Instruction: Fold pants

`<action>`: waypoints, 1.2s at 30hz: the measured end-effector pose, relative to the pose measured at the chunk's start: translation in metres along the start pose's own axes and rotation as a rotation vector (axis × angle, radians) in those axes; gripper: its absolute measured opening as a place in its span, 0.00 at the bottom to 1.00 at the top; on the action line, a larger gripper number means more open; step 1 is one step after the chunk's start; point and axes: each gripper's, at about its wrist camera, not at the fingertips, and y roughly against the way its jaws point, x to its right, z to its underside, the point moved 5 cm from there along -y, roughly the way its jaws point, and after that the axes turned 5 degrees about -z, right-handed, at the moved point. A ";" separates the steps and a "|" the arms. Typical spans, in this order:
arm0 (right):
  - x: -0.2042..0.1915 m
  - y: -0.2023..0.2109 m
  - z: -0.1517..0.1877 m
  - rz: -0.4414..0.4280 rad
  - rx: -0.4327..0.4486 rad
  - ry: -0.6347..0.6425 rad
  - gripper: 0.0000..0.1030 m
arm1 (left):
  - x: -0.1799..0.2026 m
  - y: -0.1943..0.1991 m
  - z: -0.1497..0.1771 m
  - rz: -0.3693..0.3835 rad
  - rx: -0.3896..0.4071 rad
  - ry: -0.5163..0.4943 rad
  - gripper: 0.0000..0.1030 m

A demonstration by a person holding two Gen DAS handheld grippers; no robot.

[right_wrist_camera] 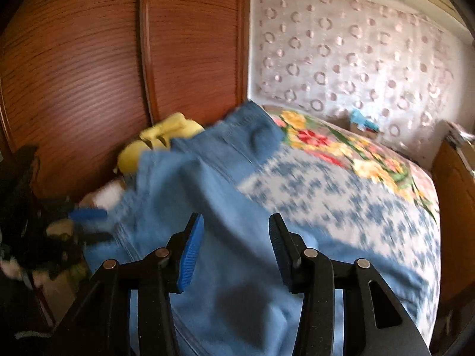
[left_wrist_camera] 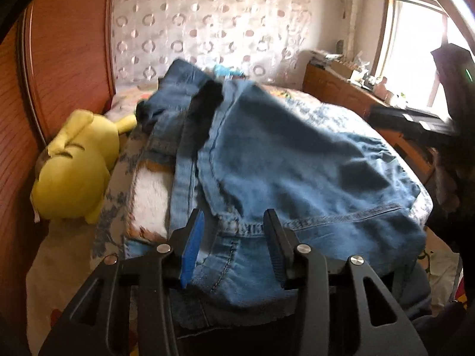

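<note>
A pair of blue jeans [left_wrist_camera: 297, 154] lies folded over on the bed, its waistband and back pocket nearest the left wrist camera. My left gripper [left_wrist_camera: 234, 219] is open, its blue pads spread over the waistband without pressing on it. In the right wrist view the same jeans [right_wrist_camera: 193, 184] spread from the near edge toward the far left. My right gripper [right_wrist_camera: 236, 221] hovers open above the denim, nothing pinched between its pads. The left gripper's blue pad [right_wrist_camera: 89, 214] shows at the left edge of that view, by the jeans' side.
The bed's floral cover [right_wrist_camera: 341, 195] stretches to the right. A yellow plush toy [left_wrist_camera: 74, 172] and a white furry item [left_wrist_camera: 150, 201] lie left of the jeans, against a wooden wardrobe [right_wrist_camera: 89, 59]. A low wooden cabinet [left_wrist_camera: 341, 89] stands under the window [left_wrist_camera: 415, 44].
</note>
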 end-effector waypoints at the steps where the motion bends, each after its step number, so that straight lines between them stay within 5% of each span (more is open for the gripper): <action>1: 0.004 0.000 0.010 0.006 -0.012 -0.014 0.46 | -0.001 -0.005 0.002 -0.006 -0.014 0.002 0.42; 10: 0.031 -0.023 0.059 0.047 -0.036 -0.144 0.46 | 0.003 -0.020 0.011 0.002 -0.032 -0.015 0.37; 16: 0.036 -0.030 0.083 0.049 -0.031 -0.240 0.46 | 0.007 -0.017 0.012 0.008 -0.027 -0.037 0.08; 28: 0.022 0.022 0.092 -0.004 0.025 -0.247 0.46 | -0.020 0.069 -0.017 -0.015 0.173 0.021 0.07; 36: 0.003 0.019 0.102 -0.073 -0.001 -0.210 0.46 | -0.032 0.045 0.001 -0.031 0.076 0.046 0.08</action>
